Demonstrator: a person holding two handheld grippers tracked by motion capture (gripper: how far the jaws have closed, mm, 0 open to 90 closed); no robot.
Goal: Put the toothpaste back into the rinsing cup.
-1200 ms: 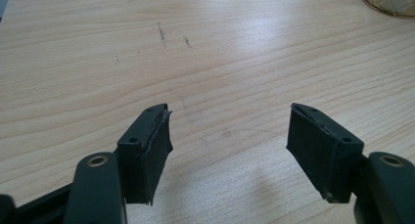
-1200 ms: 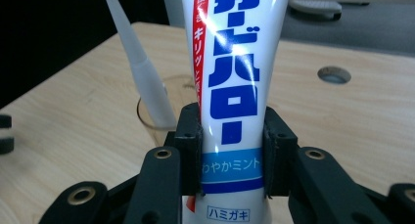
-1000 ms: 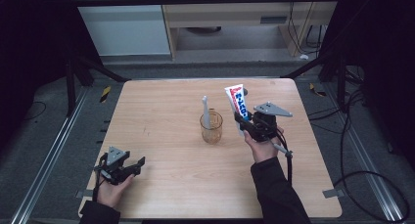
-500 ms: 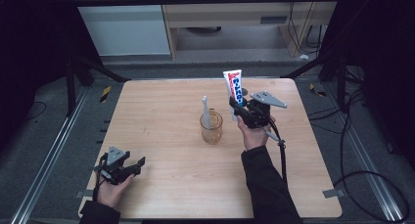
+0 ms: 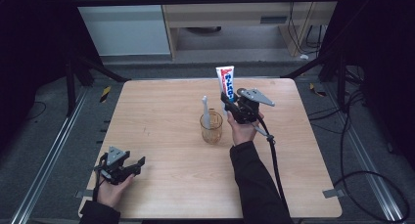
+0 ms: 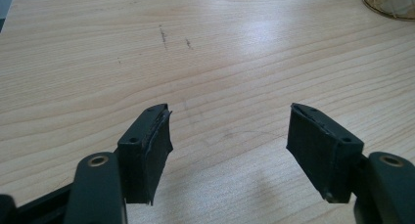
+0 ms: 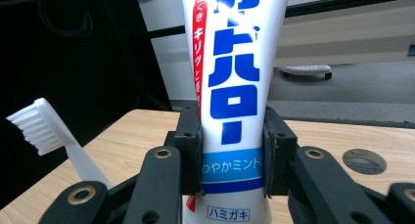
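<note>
The toothpaste tube (image 7: 230,87) stands upright in my right gripper (image 7: 232,160), clamped at its lower part with one black pad pressed on each side, white with blue and red lettering, its flat crimped end pointing up. In the high view I hold the tube (image 5: 225,79) above the far half of the wooden table (image 5: 161,116), just beyond and to the right of the amber glass cup (image 5: 211,128). A white toothbrush (image 5: 206,111) stands in that cup, bristles up. My left gripper (image 6: 230,155) rests near the table's front left corner, well apart from the cup, its jaws spread wide with nothing but bare wood between them.
</note>
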